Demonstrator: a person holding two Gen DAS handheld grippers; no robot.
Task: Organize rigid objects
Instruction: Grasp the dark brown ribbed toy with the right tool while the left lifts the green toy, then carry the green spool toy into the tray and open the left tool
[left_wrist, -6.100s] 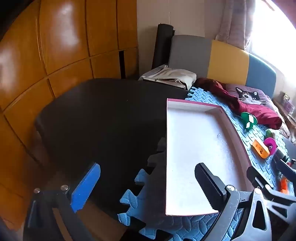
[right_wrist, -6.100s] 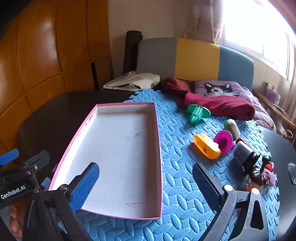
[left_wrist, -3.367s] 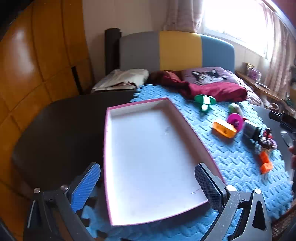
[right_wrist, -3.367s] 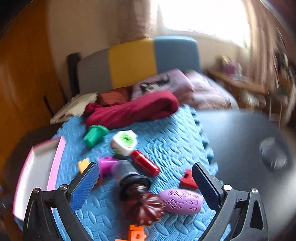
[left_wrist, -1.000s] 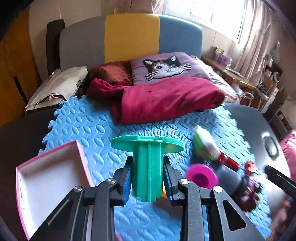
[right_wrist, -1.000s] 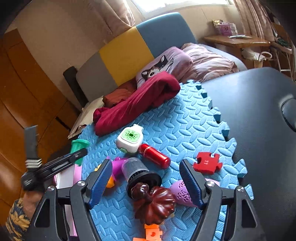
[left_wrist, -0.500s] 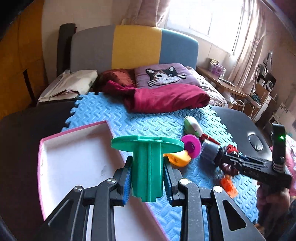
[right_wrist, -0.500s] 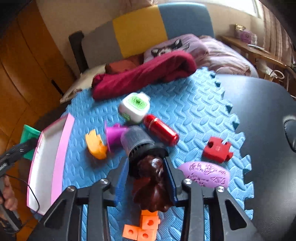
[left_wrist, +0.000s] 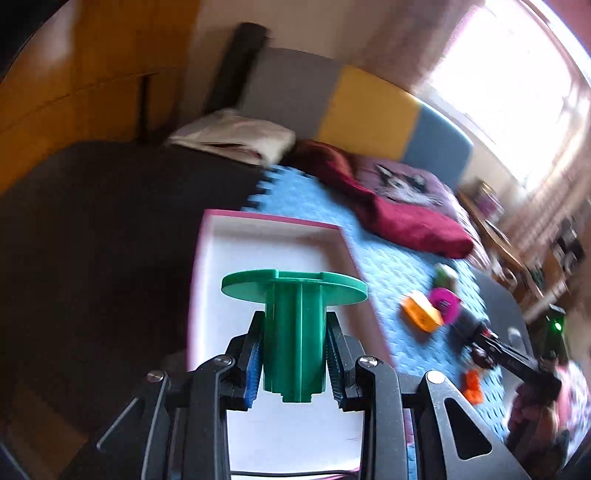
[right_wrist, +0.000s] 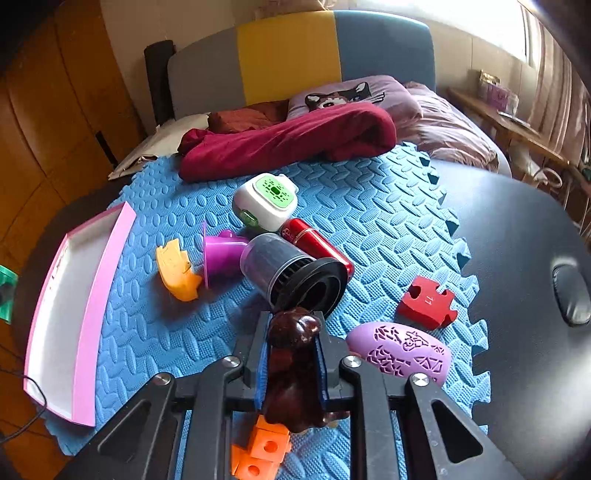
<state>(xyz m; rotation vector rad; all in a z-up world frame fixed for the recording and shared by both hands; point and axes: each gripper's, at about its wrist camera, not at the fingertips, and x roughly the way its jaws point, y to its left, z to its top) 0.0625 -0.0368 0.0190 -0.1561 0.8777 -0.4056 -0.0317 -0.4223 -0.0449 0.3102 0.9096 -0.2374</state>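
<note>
Holding: the left claw (left_wrist: 295, 363) is clamped on the stem of a green spool (left_wrist: 294, 325), its flat round end pointing away, above the near part of the pink tray (left_wrist: 273, 221).
Closing: the right claw (right_wrist: 291, 363) has its jaws closing on a dark brown pumpkin (right_wrist: 293, 369), pads against both its sides, over the blue foam mat (right_wrist: 369, 221).
Tray: white inside and bare, at the left edge of the mat on the dark desk (right_wrist: 517, 229).
Just beyond the pumpkin: a grey and black filter (right_wrist: 291, 273) on its side, touching a red cylinder (right_wrist: 317, 245).
Left of the filter: a purple cup (right_wrist: 219, 253), then an orange piece (right_wrist: 177, 271).
Farther: a white and green box (right_wrist: 266, 201).
Right: a red puzzle piece (right_wrist: 426, 301) and a purple oval (right_wrist: 399, 352).
Near edge: orange cubes (right_wrist: 264, 448).
</note>
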